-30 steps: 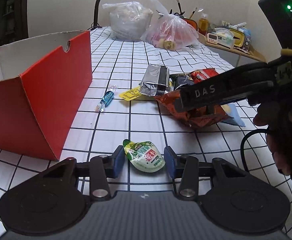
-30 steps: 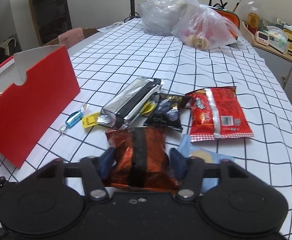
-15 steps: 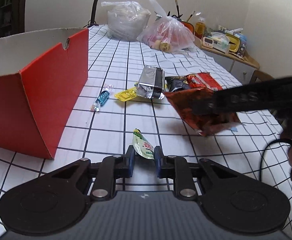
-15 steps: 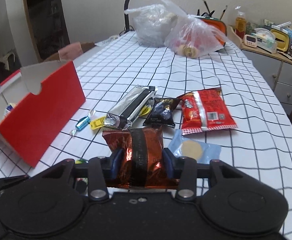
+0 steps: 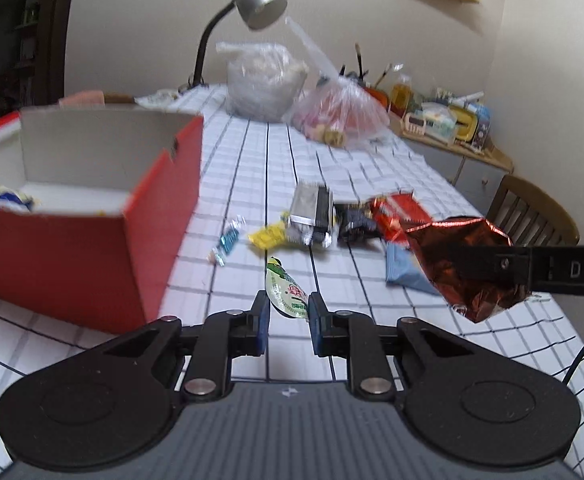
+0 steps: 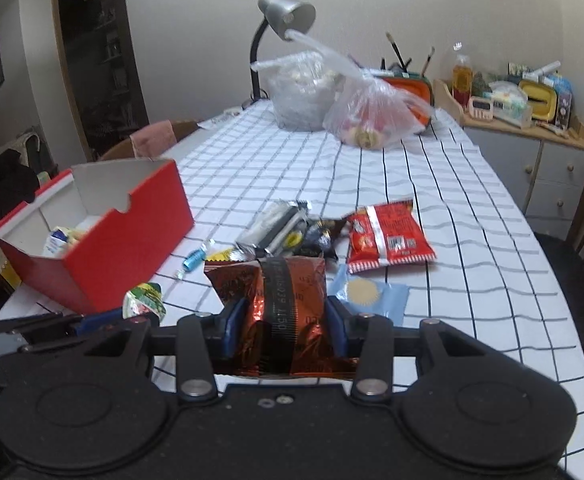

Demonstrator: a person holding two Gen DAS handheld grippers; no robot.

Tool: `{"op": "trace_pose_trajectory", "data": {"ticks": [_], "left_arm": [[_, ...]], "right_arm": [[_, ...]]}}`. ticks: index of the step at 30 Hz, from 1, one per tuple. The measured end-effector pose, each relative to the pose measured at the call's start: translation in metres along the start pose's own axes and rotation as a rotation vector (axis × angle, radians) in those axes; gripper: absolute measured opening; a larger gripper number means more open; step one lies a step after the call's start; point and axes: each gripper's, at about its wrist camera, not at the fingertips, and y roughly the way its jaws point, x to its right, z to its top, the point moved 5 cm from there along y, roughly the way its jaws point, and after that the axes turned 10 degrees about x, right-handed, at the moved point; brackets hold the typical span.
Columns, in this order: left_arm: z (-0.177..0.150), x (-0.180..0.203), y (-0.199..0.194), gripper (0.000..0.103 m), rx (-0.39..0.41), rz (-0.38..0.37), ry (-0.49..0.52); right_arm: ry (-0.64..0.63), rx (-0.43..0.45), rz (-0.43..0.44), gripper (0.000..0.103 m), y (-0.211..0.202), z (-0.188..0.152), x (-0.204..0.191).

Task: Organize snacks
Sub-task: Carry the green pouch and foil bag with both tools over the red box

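The left tool pinches a small green-and-white sachet between its blue pads, clear above the checked table. The right tool is clamped on a crinkled copper-red foil snack bag, also raised off the cloth; in the left wrist view that bag hangs at the right, gripped by a black finger. The open red cardboard box stands at the left edge of the table with a few items already lying inside. Between the box and the raised bag, still on the cloth, lie a blue wrapped candy, a yellow packet, a silver foil pack, a small black packet, a red chip bag and a light blue biscuit pack. Two clear plastic bags sit at the far end under a grey desk lamp.
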Motion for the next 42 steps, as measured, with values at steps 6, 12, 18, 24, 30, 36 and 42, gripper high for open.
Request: {"op": "trace_pose_trajectory", "data": {"ticks": [6,12,18,24,30,36,42], "left_arm": [[0.037,-0.013,-0.034,0.020,0.104,0.009,0.024],[0.069,-0.035,-0.056,0.020,0.169,0.025,0.036],[0.101,-0.071,-0.063,0.020,0.197,0.061,0.028],[0.122,-0.117,-0.052,0.020,0.150,0.089,0.038],[0.128,-0.165,-0.029,0.020,0.088,0.134,0.034],[0.128,-0.205,-0.004,0.020,0.035,0.191,0.042],[0.115,-0.230,0.026,0.020,-0.044,0.227,0.071]], "right_arm": [[-0.018,0.067,0.024,0.041,-0.020,0.021,-0.025],[-0.044,0.121,0.066,0.041,-0.023,0.043,-0.064],[-0.110,0.153,0.112,0.041,-0.008,0.064,-0.116],[-0.153,0.139,0.131,0.041,0.027,0.074,-0.158],[-0.174,0.084,0.179,0.041,0.064,0.067,-0.200],[-0.197,0.026,0.171,0.041,0.108,0.060,-0.231],[-0.217,-0.043,0.162,0.041,0.142,0.044,-0.244]]}}
